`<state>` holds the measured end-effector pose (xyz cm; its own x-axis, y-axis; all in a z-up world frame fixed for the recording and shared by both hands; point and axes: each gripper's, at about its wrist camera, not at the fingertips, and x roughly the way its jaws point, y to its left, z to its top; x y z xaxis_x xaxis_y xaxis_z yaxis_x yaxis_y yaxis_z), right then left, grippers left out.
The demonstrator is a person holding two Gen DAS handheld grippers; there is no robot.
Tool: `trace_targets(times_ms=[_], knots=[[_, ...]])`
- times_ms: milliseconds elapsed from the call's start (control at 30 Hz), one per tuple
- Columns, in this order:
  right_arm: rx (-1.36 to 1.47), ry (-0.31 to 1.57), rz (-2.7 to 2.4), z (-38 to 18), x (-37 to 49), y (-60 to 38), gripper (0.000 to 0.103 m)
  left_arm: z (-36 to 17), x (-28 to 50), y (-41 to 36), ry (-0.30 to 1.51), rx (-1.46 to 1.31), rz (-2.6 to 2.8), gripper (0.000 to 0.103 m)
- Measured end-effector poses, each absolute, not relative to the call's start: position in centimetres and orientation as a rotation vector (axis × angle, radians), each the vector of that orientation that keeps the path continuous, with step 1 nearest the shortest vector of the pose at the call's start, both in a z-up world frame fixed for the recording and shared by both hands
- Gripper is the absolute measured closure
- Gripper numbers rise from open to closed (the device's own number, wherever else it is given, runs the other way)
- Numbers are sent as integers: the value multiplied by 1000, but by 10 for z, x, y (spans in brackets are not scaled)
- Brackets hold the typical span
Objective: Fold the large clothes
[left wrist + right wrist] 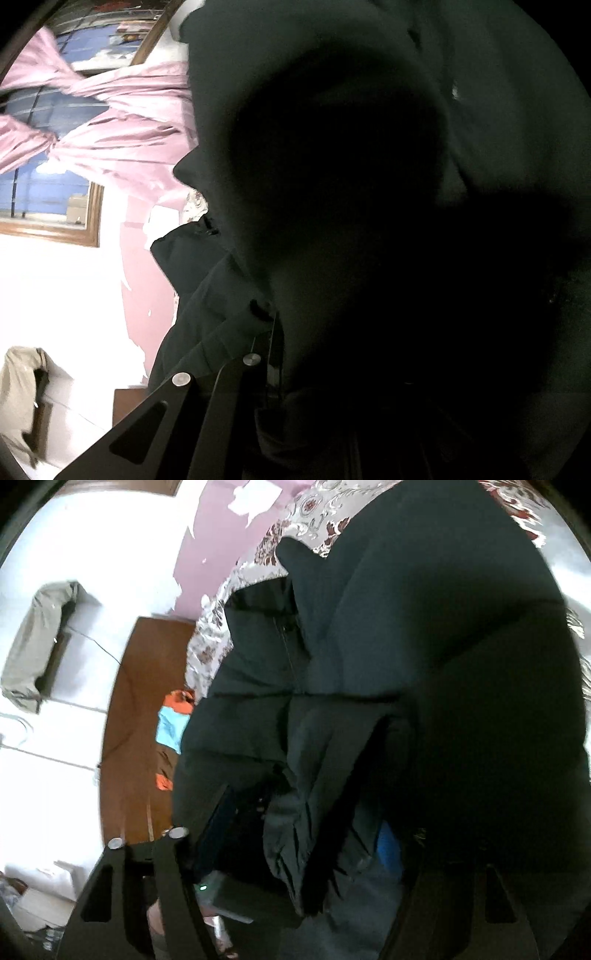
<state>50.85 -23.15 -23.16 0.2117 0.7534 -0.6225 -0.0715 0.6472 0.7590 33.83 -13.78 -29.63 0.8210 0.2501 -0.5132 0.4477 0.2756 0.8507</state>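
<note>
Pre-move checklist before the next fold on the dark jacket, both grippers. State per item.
1. Left gripper has fabric: ok, its tips are buried in the dark jacket.
2. Right gripper has fabric: cannot tell, jacket folds cover the tips; the jaws are nearly closed.
3. Jacket over the bed: ok, it lies on the patterned bedspread.
4. Left view clear: not ok, the jacket fills most of the frame.
5. Jacket flat for folding: not ok, it is bunched near the right gripper.
6. Floor beside the bed: not ok, orange and blue cloth lies on the brown floor.
</note>
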Motion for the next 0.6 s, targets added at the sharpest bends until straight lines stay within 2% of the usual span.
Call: trace_targets(times_ms=[33, 100, 233, 367, 400, 500, 600], knots=[[649, 1241, 634, -230, 509, -230, 96, -292, 337, -136, 634, 1289, -139, 93], [594, 1234, 641, -222, 512, -226, 96, -272, 327, -131, 596, 1187, -137, 90], [569, 1146, 674, -190, 522, -240, 96, -224, 303, -109, 525, 959, -155, 74], [569, 1089, 646, -169, 530, -275, 96, -186, 298, -83, 502, 765, -166, 66], [537, 1093, 615, -169, 533, -281, 96, -177, 303, -74, 511, 696, -166, 59], [342, 1158, 478, -180, 536, -280, 96, -153, 344, -28, 558, 489, -108, 58], [332, 1112, 401, -180, 534, -293, 96, -148, 377, 13, 638, 323, -76, 57]])
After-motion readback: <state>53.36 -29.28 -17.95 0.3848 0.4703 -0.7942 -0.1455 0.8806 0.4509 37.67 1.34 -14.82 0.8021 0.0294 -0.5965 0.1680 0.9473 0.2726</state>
